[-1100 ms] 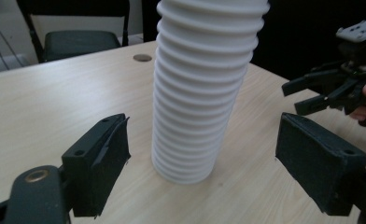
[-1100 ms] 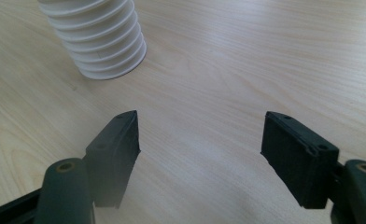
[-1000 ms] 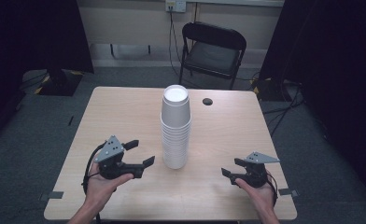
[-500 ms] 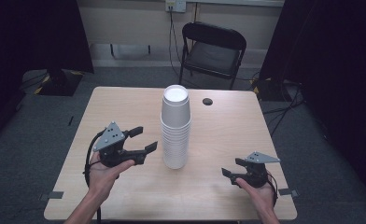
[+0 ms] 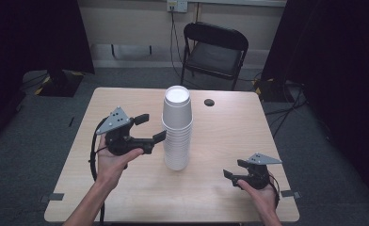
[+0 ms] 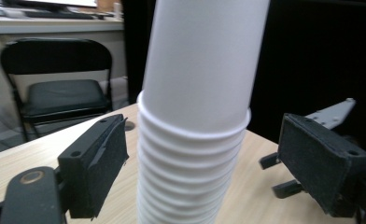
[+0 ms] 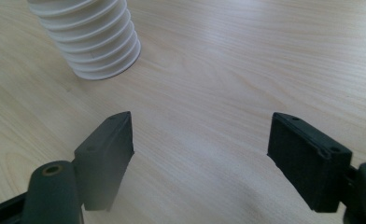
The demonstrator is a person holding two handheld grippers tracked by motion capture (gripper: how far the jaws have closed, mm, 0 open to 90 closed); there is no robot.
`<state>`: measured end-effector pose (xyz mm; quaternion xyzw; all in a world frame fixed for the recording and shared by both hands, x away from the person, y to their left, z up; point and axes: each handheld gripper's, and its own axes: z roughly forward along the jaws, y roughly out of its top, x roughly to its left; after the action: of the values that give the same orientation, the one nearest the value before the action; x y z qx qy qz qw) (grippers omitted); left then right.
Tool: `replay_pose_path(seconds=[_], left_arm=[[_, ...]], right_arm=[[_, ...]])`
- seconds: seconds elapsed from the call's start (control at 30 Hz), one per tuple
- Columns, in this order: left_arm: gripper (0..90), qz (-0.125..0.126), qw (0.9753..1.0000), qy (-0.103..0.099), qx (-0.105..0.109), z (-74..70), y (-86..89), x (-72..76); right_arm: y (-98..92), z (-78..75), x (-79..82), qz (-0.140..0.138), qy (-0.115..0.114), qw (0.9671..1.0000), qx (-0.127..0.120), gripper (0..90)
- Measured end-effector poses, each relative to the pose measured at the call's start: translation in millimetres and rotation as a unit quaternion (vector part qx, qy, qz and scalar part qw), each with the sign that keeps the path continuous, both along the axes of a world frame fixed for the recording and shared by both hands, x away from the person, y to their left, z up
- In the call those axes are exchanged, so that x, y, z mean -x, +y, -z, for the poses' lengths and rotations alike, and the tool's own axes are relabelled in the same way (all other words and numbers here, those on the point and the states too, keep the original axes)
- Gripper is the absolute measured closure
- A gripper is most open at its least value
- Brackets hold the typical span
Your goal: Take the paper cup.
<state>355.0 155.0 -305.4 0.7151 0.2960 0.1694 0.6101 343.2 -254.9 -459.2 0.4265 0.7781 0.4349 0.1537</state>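
A tall stack of white cups [image 5: 177, 129] stands upright in the middle of the wooden table [image 5: 229, 136]. The top cup sticks up high above the packed rims under it.

The left gripper [image 5: 150, 128] is right up beside the stack, lifted off the table, about halfway up the cups. Its jaws are wide open, one on each side of the stack, and they do not touch it. It holds nothing.

The right gripper [image 5: 230, 170] rests low near the front right part of the table, well apart from the cups. Its jaws are wide open too, with only bare wood between them.

I think the stack could tip over. It is tall and thin, so a bump from one jaw might knock it down. A hard squeeze might dent the soft cups, or several might lift together.

Behind the table stands a black folding chair [image 5: 214, 52].
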Motion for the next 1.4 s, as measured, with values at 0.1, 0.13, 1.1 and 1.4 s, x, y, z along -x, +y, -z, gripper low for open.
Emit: replay_pose_path(seconds=[0.1, 0.13, 1.1, 1.4], left_arm=[[15.4, 0.003, 1.0, -0.006, 0.0, -8.6, -5.3, -3.2], [15.4, 0.006, 0.9999, -0.01, -0.003, -12.7, -8.2, -4.3], [15.2, 0.02, 0.999, -0.018, -0.035, -36.2, -50.3, -47.2], [14.7, 0.019, 0.999, -0.001, -0.042, -30.2, -60.4, -54.8]], right_arm=[[0.6, 1.3, -0.7, -0.001, 0.001, 1.0, 0.006, 21.2], [1.0, 1.4, -0.5, 0.0, 0.005, 1.0, 0.005, 21.3], [-0.6, 2.1, -0.5, -0.01, 0.014, 0.9998, -0.007, 23.4], [0.7, 3.8, -0.3, -0.009, 0.013, 0.9999, -0.003, 21.3]])
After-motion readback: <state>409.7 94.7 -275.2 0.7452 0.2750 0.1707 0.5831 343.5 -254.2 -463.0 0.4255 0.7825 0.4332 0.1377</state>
